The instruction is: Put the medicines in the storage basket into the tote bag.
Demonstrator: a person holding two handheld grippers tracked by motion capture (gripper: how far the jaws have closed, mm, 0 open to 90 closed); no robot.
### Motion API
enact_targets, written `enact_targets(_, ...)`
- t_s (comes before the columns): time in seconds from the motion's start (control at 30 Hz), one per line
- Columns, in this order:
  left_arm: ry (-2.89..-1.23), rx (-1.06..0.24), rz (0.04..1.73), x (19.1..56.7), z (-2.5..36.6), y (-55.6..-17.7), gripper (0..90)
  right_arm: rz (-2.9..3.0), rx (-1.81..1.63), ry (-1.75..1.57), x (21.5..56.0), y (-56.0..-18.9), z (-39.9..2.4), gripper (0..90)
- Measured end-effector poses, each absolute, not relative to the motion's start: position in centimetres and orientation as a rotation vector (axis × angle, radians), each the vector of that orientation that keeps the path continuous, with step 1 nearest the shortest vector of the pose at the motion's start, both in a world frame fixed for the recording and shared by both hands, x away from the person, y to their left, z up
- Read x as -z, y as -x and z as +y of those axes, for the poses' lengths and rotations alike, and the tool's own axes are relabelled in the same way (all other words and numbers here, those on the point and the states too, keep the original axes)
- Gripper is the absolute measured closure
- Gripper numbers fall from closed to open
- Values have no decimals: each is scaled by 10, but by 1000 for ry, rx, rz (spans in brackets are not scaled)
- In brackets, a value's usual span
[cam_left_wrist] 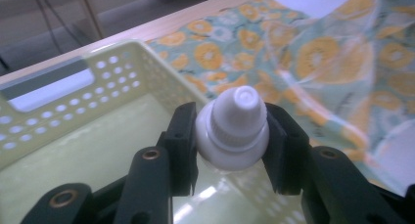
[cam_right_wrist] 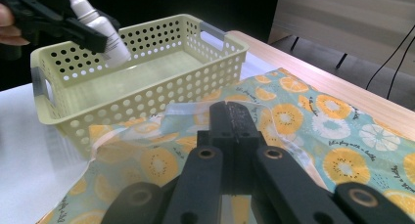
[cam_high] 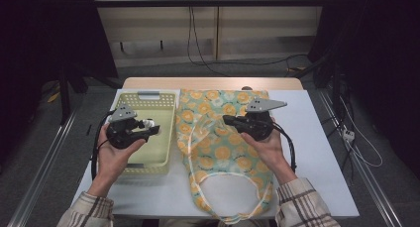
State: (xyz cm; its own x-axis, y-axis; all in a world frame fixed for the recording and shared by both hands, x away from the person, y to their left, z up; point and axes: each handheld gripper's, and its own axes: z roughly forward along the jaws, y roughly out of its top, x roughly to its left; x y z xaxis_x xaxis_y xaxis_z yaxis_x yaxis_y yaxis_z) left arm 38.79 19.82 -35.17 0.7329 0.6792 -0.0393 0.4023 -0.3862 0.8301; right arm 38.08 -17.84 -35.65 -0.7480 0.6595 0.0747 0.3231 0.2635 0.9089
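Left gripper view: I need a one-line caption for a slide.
Left gripper shut on a white bottle above the pale yellow basket, beside the fruit-print bag.

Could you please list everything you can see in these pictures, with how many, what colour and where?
bottle: one, white, clamped in the left claw above the basket.
basket: one, pale yellow, perforated, left part of the table.
bag: one, teal with orange fruit print and a clear panel, middle of the table beside the basket, its edge pinched and lifted by the right claw.
table: one, white top with a wooden far edge.
cables: several, black, on the floor behind the table.
left claw: one, black, shut on the bottle.
right claw: one, black, shut on the bag.
hands: two, in plaid sleeves.
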Motion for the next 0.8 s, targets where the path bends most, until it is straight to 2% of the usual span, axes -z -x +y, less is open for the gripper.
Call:
enact_targets(0.43, -1985, -371, 700, 345, 174, -365, 605, 2213, -1476, -897, 357, -379, -178, 900)
enact_targets(0.53, -1974, -333, 679, 342, 166, -360, 605, 2211, -1476, -901, 357, -379, -178, 900)
enact_targets(0.8, -2006, -301, 608, 343, 139, -350, 605, 2211, -1478, -898, 356, -379, -179, 900)
